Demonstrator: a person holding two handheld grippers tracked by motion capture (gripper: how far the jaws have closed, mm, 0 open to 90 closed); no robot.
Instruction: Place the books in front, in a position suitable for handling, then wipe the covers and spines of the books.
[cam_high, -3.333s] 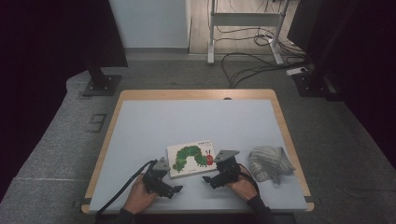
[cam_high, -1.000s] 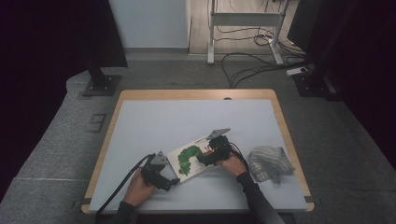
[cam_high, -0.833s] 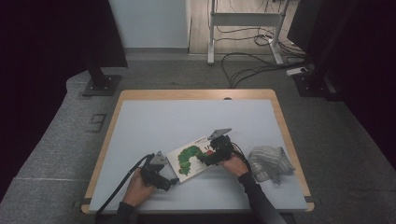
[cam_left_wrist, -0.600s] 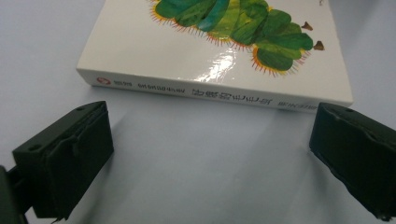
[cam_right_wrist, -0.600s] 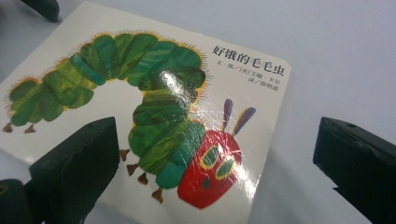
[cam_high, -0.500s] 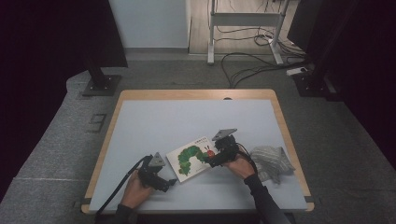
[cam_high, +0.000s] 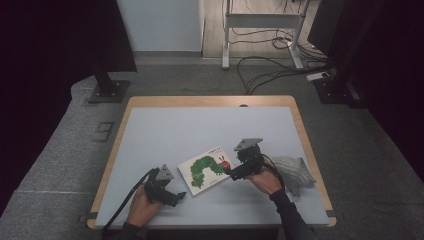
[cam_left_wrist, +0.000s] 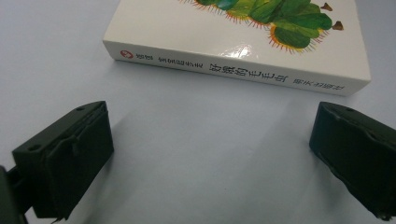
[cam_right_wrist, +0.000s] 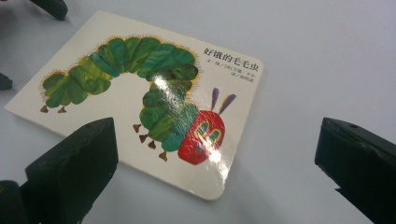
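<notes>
White book (cam_high: 210, 169) flat | right claw (cam_high: 231, 174) wide, empty | left claw (cam_high: 181, 195) wide, empty

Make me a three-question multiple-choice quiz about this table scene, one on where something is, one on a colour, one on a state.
1. Where does the grey cloth lie?
A. To the right of the book
B. On top of the book
C. At the table's far left corner

2. What colour is the caterpillar's head on the book's cover?
A. Blue
B. Red
C. Black

3. How do the jaws of the left gripper stand?
A. Shut on the book
C. Shut on the cloth
B. Open, with the book's spine ahead of them

Answers: 1 A, since in the high view the cloth sits beyond the right gripper, on the book's right. 2 B, as the right gripper view shows a red head on a green body. 3 B, because the left gripper view shows both jaws wide apart over bare table, holding nothing.
</notes>
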